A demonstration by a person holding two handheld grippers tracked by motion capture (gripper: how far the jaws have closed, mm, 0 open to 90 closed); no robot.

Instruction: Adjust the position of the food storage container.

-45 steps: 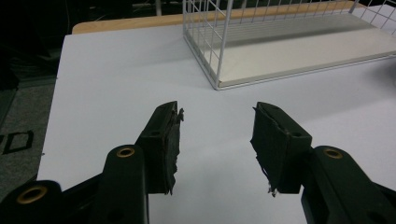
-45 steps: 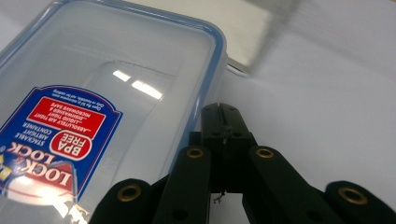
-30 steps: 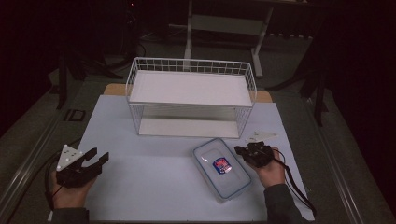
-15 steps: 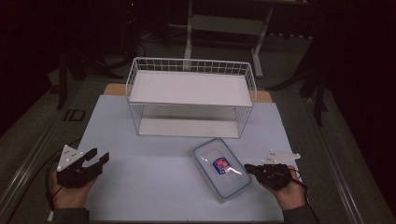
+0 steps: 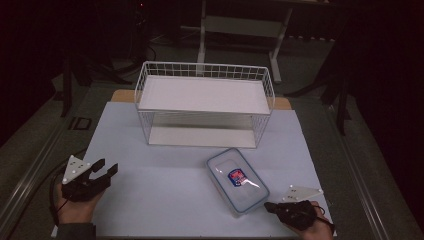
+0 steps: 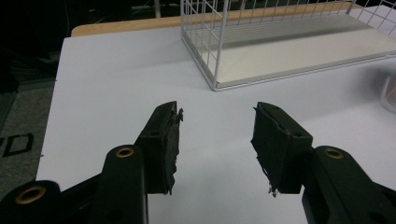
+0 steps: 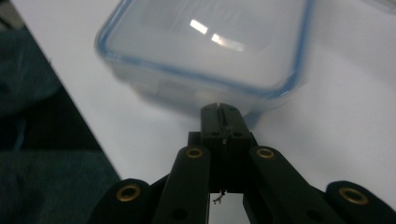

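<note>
Here your right tongs [image 5: 272, 206] sit at the lower right of the high view, jaws pressed together on nothing, their tips just short of the near corner of the clear, blue-rimmed plastic container [image 5: 237, 179], which lies flat on the white counter [image 5: 165, 185] right of centre. Your left tongs [image 5: 104, 169] rest at the lower left, jaws apart and empty, well away from it. Behind stands a white wire rack [image 5: 205, 102].

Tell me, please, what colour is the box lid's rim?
Blue, clearest in the right gripper view, on the box.
</note>
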